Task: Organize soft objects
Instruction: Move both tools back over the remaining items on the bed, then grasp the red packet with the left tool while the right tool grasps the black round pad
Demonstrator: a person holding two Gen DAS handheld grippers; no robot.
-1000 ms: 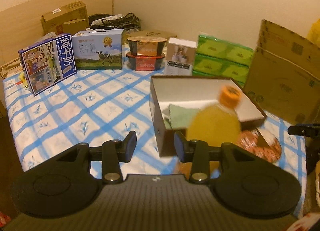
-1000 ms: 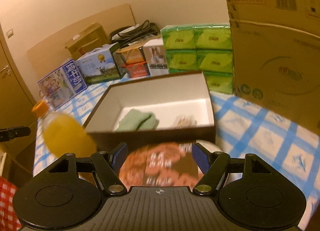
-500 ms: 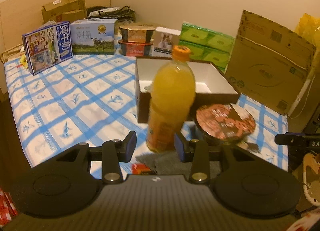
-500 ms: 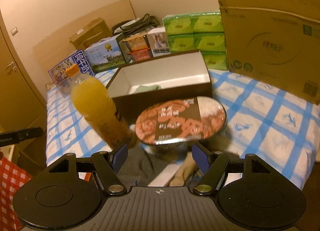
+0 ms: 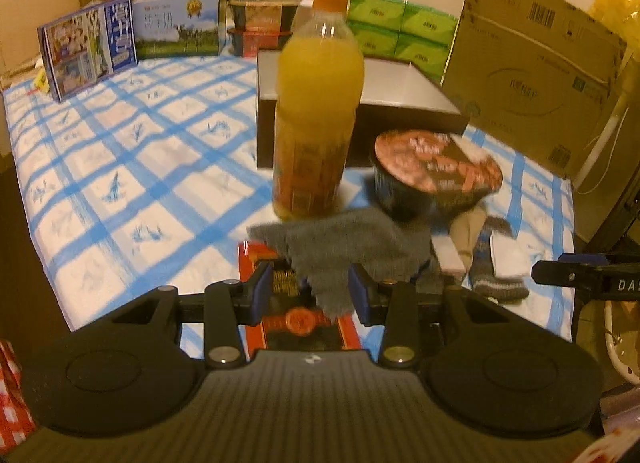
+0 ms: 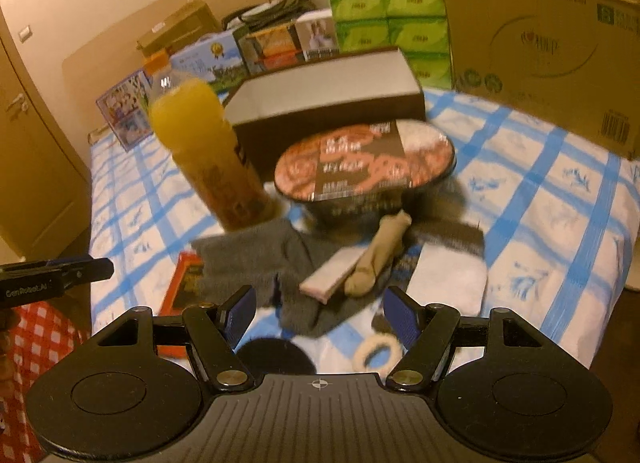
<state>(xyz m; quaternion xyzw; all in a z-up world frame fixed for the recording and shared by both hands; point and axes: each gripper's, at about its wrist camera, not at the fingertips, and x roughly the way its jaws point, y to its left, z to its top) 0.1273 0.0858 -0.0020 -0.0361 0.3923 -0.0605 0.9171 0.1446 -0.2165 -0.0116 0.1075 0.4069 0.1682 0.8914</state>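
Step in hand, by my read: picking the next soft item off the near pile to drop into the brown box (image 5: 360, 131), mid-frame behind the juice bottle (image 5: 316, 103). Left gripper (image 5: 308, 295) has tongs apart, nothing clamped, w/ the grey cloth (image 5: 344, 247) corner hanging right between them at lower centre of the left view. To do it well: come down on the free corner, pinch only fabric, not the red packet (image 5: 296, 315) it lies on; lift slow since the cloth's far edge runs up to the bottle base and near the noodle bowl (image 5: 436, 171), so a yank could tip either. Right gripper (image 6: 316, 309) also apart and empty, low centre of the right view, above the grey fabric; best kept out of the way or used for the tan sock (image 6: 380, 259). Cloth looks thin, limp, matte dark grey, jagged edge, draped unevenly. Tan sock lies across a pale flat bar (image 6: 332, 275), just below the bowl; a striped sock (image 5: 492, 263) sits at the lower right of the left view beside white fabric (image 6: 448, 283). A pale ring (image 6: 378, 353) sits at bottom centre, right view; soft or not, can't tell. Frames are blurry.
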